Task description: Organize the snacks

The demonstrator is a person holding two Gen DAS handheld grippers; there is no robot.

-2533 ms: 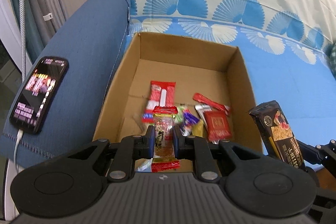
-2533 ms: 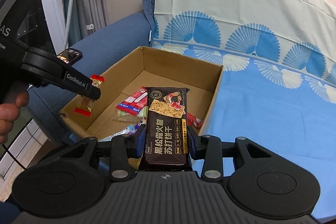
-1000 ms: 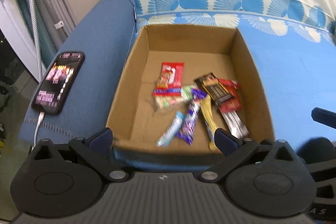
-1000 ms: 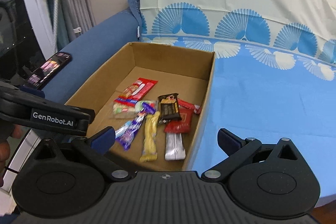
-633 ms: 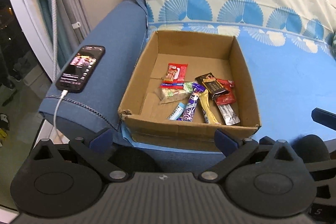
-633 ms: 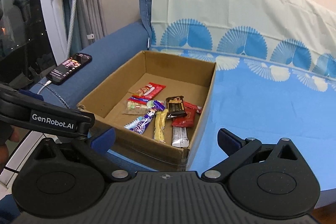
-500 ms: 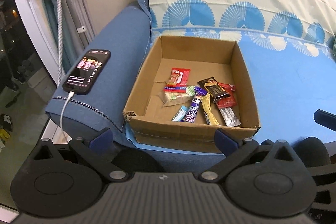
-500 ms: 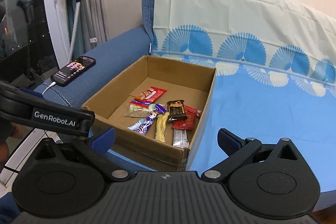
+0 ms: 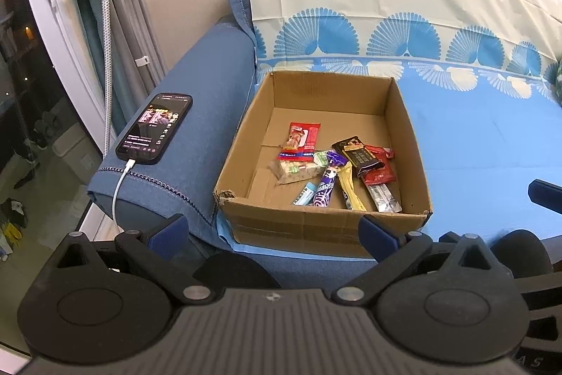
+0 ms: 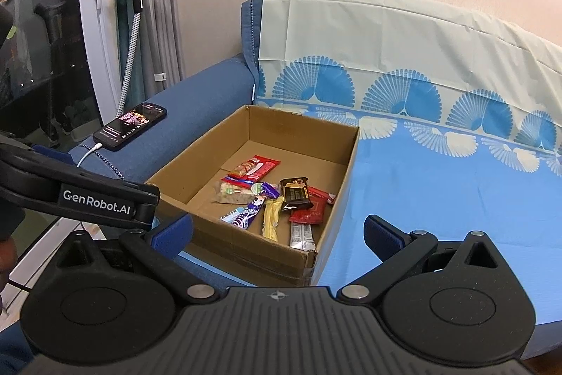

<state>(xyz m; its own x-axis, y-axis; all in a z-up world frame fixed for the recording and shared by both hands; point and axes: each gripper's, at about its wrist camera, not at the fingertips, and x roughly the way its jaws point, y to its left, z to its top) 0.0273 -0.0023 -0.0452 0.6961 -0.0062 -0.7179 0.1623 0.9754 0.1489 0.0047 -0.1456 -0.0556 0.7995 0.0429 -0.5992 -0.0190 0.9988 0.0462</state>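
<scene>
- The left gripper has its jaws spread wide and nothing between them; it hangs in front of the sofa, near the front wall of the cardboard box.
- The right gripper is likewise spread wide and holds nothing; seen from it, the left gripper's arm crosses at 9 o'clock.
- The cardboard box sits open-topped on the sofa seat, its left wall just beside the blue armrest.
- All the snacks lie loose on the box floor, gathered toward its front right part.
- From the left wrist view, a red snack packet lies at about 11 o'clock in the heap, with a clear packet of pale pieces just in front of it.
- A purple wrapper and a yellow wrapper lie side by side, touching, at about 6 o'clock.
- A black cracker packet rests on top of a red sachet at 3 o'clock; a silver packet reaches toward the front wall at 5 o'clock.
- A small light-blue stick lies at 7 o'clock beside the purple wrapper.
- A phone with its screen lit rests on the armrest, a white cable plugged into its near end.
</scene>
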